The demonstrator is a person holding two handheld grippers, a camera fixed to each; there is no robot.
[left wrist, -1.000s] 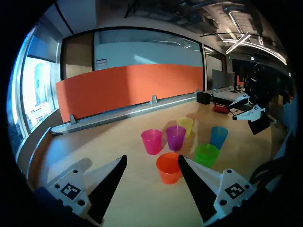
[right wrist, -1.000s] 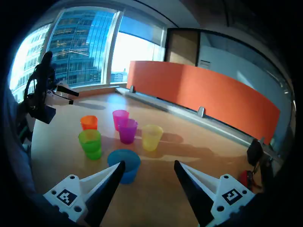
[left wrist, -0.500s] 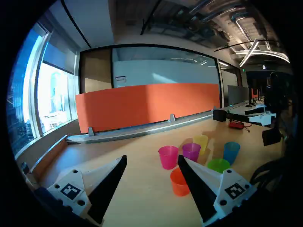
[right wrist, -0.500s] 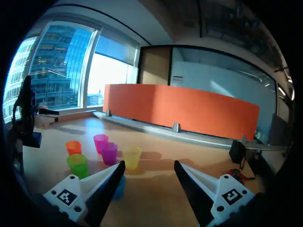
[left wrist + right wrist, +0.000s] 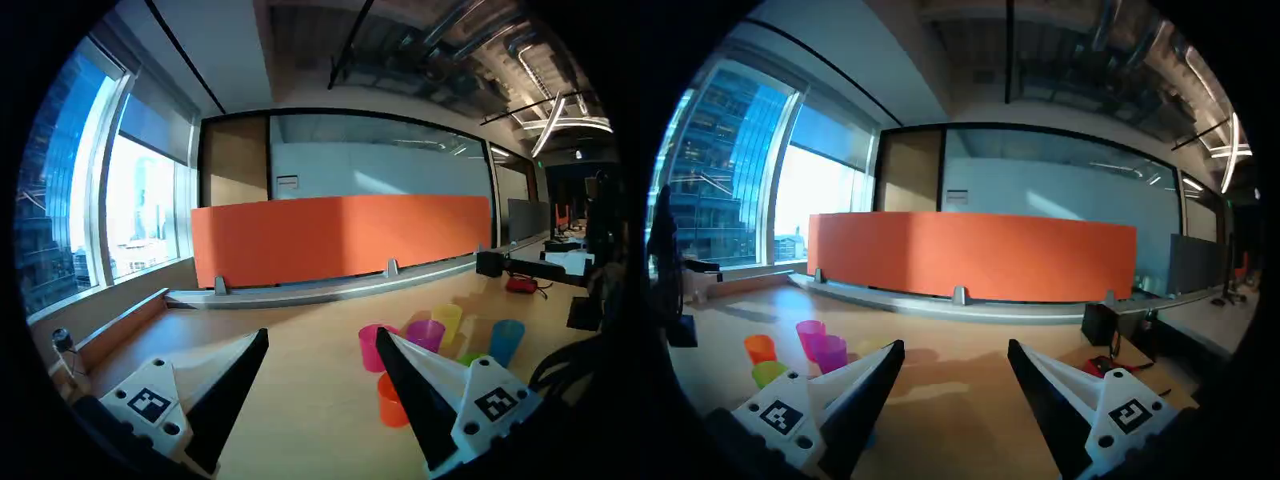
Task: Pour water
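Low in the left gripper view, left gripper (image 5: 320, 336) is spread wide, nothing btwn its fingers, over the wooden table (image 5: 304, 320). Cups sit in a cluster at lower right of frame, all upright. Orange cup (image 5: 390, 402) is nearest, half hidden behind the frame-right finger. Pink cup (image 5: 369, 349) is just above it. Purple cup (image 5: 427, 334) is beside the pink cup, touching or not, can't tell. Yellow cup (image 5: 449, 318) is behind the purple cup, blue cup (image 5: 506, 341) further right. Green cup (image 5: 470, 359) is just a rim peeking over the finger, btwn purple cup and blue cup. Can't tell if any cup has water in it. Orange partition (image 5: 336, 236) runs across mid-frame at the table's far edge. Window (image 5: 140, 212) is on the left, black box (image 5: 486, 263) & red item (image 5: 524, 285) at mid right.

Right gripper view: right gripper (image 5: 954, 348) is also spread, fingers apart, gripping nothing, above the wooden table (image 5: 960, 392). Cups are at lower left of frame, well off from the gap btwn the fingers. Orange cup (image 5: 760, 349) has green cup (image 5: 768, 373) below it. Pink cup (image 5: 810, 331) has purple cup (image 5: 831, 353) in front, overlapping it. Orange partition (image 5: 976, 256) is at mid-frame. Black box (image 5: 1100, 324) & red item (image 5: 1098, 366) are right of centre, near the frame-right finger.
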